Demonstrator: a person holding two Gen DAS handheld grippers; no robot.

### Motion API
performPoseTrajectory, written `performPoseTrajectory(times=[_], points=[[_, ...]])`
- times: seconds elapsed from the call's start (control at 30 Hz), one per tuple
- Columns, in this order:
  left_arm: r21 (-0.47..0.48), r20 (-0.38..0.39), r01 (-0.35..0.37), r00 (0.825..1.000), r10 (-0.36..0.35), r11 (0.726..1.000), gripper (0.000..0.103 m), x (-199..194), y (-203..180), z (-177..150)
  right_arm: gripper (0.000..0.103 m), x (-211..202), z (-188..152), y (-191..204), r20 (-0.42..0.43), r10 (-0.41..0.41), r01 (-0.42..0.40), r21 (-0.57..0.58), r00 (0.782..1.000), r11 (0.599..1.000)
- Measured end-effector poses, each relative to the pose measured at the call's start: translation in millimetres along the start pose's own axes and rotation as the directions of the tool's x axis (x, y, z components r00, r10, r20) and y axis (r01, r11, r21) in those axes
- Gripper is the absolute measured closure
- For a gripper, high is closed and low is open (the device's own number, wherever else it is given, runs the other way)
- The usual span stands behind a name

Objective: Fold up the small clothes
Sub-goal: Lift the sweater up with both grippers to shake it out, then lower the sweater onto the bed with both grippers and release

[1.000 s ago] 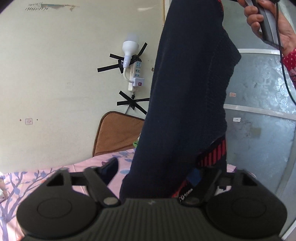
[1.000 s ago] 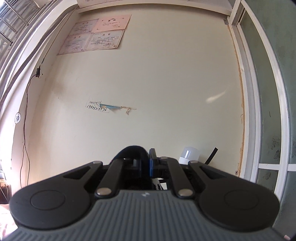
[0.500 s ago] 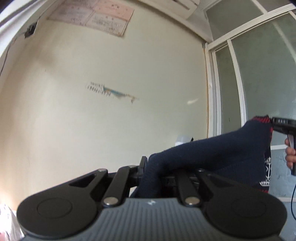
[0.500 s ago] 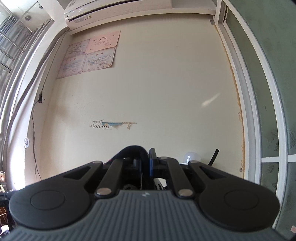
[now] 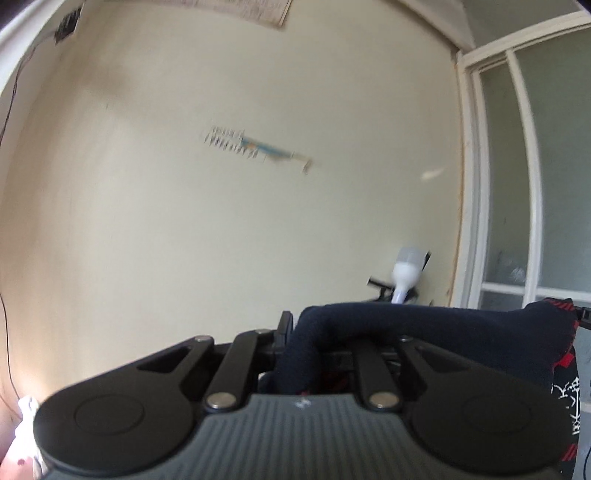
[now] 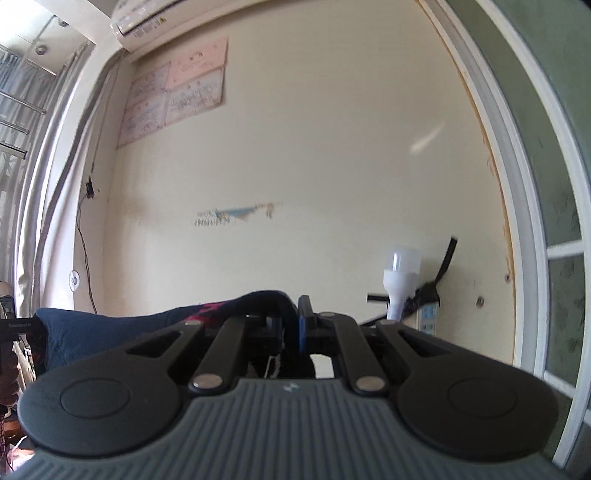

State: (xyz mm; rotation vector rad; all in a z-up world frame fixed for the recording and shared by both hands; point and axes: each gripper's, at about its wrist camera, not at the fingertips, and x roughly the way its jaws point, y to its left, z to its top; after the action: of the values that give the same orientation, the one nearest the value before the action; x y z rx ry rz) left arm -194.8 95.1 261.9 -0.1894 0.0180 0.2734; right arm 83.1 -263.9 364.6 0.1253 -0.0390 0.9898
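Note:
A navy knitted garment [image 5: 443, 326] with red patterned trim is stretched roughly level between my two grippers. In the left wrist view, my left gripper [image 5: 291, 326] is shut on one bunched edge of it. From there the cloth runs right to my right gripper [image 5: 583, 314] at the frame edge. In the right wrist view, my right gripper [image 6: 293, 317] is shut on the red-trimmed edge. The garment [image 6: 110, 332] runs left to the left gripper [image 6: 18, 326]. The lower part of the garment hangs out of sight below both grippers.
Both cameras face a cream wall with a white bulb [image 6: 400, 277] taped beside a power strip. Papers [image 6: 177, 96] are pinned high up, under an air conditioner [image 6: 147, 18]. A white-framed glass door [image 5: 517, 184] stands to the right, and curtains [image 6: 22, 166] hang at the left.
My left gripper closed on the hanging garment's lower edge and rose with it. The garment went from hanging straight down to stretched level. The right gripper kept its grip and tilted a little.

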Motion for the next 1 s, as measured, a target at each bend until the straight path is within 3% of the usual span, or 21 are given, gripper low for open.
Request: performPoseTrajectory(times=[0.07,0.13,0.17,0.2,0.23,0.27,0.3,0.33,0.37,0.4,0.43,0.5,0.6,0.67,0.73,0.83,0.97,1.0], points=[[-0.006,-0.115,-0.042,0.992,0.041,0.999,0.092,49.0,15.8,-24.4,0.092,23.8,-45.1,-14.5,-0.101,-0.007,0.012,0.048,0.995,0.999],[-0.008,-0.224,-0.091,0.971,0.087,0.996,0.09,102.3,29.8,-56.7,0.092,61.1,-82.6,-31.1,-0.207,-0.045,0.057,0.05,0.977,0.997],[-0.006,-0.3,-0.11,0.948,0.103,0.994,0.087,138.1,38.3,-83.7,0.092,83.7,-106.4,-39.4,-0.258,-0.072,0.086,0.044,0.963,0.995],[0.001,-0.36,-0.115,0.927,0.108,0.993,0.074,167.3,43.8,-106.4,0.092,108.5,-129.6,-48.0,-0.31,-0.105,0.123,0.041,0.945,0.992],[0.014,-0.432,-0.117,0.895,0.112,0.993,0.058,202.3,50.1,-134.4,0.089,132.5,-155.7,-55.6,-0.355,-0.147,0.163,0.015,0.923,0.987],[0.025,-0.511,-0.128,0.851,0.123,0.991,0.055,235.3,58.2,-169.6,0.072,159.0,-193.1,-62.7,-0.404,-0.198,0.195,-0.048,0.893,0.98],[0.019,-0.592,-0.175,0.792,0.152,0.984,0.06,259.8,67.9,-203.1,0.061,183.1,-228.3,-70.0,-0.464,-0.244,0.219,-0.108,0.852,0.97],[0.001,-0.673,-0.23,0.719,0.171,0.973,0.076,275.4,78.3,-233.4,0.056,200.1,-262.2,-78.4,-0.523,-0.294,0.254,-0.148,0.8,0.956],[-0.037,-0.725,-0.249,0.673,0.145,0.968,0.081,279.7,88.5,-257.0,0.061,202.8,-302.3,-90.9,-0.582,-0.315,0.271,-0.164,0.75,0.948],[-0.053,-0.721,-0.235,0.681,0.126,0.971,0.08,274.9,94.7,-266.1,0.065,204.0,-318.1,-94.9,-0.633,-0.283,0.256,-0.138,0.721,0.957],[-0.036,-0.703,-0.216,0.7,0.129,0.976,0.076,267.1,97.8,-267.6,0.065,194.8,-331.9,-98.5,-0.661,-0.223,0.218,-0.091,0.716,0.972],[-0.001,-0.687,-0.204,0.712,0.148,0.979,0.07,248.4,103.2,-258.7,0.065,177.8,-333.8,-89.5,-0.684,-0.138,0.134,-0.059,0.717,0.989],[-0.041,-0.678,-0.144,0.731,0.078,0.989,0.067,227.6,102.5,-227.6,0.064,157.1,-329.5,-71.7,-0.714,0.022,-0.014,0.018,0.7,1.0],[-0.078,-0.671,-0.102,0.741,0.024,0.992,0.062,219.2,95.8,-215.5,0.065,158.1,-335.9,-60.4,-0.731,0.129,-0.073,0.107,0.67,0.992],[-0.159,-0.67,-0.047,0.739,-0.073,0.986,0.059,221.9,84.8,-211.0,0.065,162.2,-345.8,-54.8,-0.743,0.229,-0.09,0.223,0.629,0.971],[-0.266,-0.698,0.02,0.685,-0.207,0.964,0.057,242.6,71.7,-229.2,0.064,176.2,-386.4,-47.3,-0.756,0.301,-0.053,0.335,0.582,0.941],[-0.256,-0.772,0.003,0.602,-0.207,0.967,0.057,300.0,65.9,-265.8,0.065,204.6,-434.4,-45.7,-0.792,0.388,0.012,0.446,0.471,0.895],[-0.263,-0.786,-0.015,0.583,-0.205,0.965,0.06,319.0,68.9,-273.8,0.065,211.0,-434.8,-47.8,-0.774,0.407,0.006,0.469,0.485,0.883]])
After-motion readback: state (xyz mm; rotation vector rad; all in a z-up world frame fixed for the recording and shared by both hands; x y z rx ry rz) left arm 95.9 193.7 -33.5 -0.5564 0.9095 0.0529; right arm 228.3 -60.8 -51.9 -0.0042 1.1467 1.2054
